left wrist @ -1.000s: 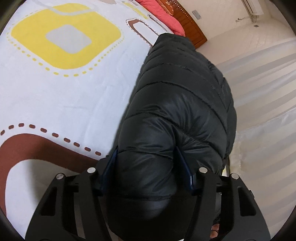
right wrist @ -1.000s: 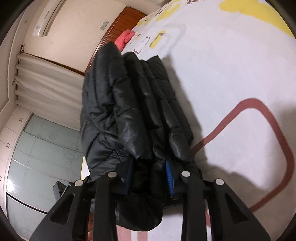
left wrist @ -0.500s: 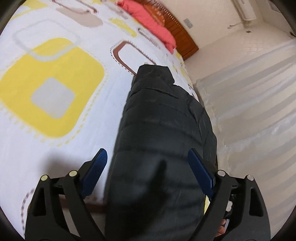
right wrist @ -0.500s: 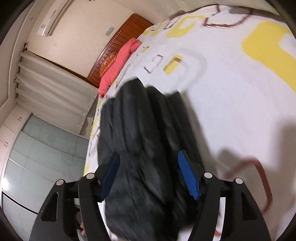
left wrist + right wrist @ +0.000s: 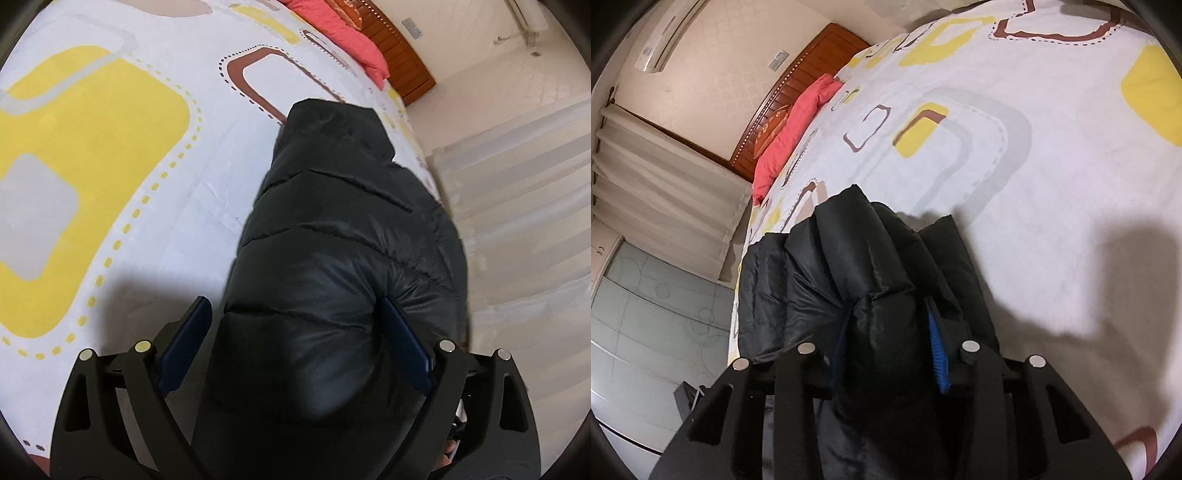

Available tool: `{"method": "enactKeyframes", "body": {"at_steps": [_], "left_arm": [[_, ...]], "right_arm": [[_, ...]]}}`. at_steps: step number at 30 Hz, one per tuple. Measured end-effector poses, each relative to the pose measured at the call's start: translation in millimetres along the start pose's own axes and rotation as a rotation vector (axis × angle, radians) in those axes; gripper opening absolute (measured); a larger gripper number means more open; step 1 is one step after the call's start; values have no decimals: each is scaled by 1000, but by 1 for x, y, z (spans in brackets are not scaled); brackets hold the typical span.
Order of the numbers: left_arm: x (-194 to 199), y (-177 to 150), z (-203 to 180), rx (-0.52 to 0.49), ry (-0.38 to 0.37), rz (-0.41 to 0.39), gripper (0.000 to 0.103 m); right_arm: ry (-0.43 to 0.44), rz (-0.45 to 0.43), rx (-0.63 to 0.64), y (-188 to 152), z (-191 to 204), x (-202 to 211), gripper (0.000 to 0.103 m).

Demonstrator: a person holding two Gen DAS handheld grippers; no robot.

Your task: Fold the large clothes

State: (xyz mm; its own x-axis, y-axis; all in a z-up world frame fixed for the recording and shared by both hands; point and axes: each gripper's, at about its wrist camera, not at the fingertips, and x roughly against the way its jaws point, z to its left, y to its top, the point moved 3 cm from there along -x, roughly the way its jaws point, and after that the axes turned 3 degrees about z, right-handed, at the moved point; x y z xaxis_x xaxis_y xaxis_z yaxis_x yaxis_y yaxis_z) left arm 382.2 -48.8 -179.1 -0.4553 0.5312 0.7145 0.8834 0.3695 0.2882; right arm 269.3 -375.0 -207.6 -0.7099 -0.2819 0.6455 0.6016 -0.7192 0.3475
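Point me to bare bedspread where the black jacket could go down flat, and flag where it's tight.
Free: the wide bedspread between the black puffer jacket and the pink pillow by the headboard; also the yellow-patterned stretch beside the jacket. Tight: the bed edge by the curtain, where the jacket lies.

Bedroom, domestic: bed (image 5: 1052, 206) with patterned white, yellow and brown sheet; wooden headboard (image 5: 812, 81); coral pillow (image 5: 790, 133); pale curtains (image 5: 657, 192); wall air conditioner (image 5: 670, 35); glass-fronted wardrobe (image 5: 653, 325).
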Motion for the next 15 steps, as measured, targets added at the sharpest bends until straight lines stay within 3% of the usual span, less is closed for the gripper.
{"method": "enactKeyframes", "body": {"at_steps": [2,15], "left_arm": [[-7,-1,-2,-13,35,-5,92],[-20,-13,0,-32,84,-51,95]], "right_arm": [[10,-5,-2,0,-4,-7,35],[93,-58,-31,-7,-22,-18,35]]}}
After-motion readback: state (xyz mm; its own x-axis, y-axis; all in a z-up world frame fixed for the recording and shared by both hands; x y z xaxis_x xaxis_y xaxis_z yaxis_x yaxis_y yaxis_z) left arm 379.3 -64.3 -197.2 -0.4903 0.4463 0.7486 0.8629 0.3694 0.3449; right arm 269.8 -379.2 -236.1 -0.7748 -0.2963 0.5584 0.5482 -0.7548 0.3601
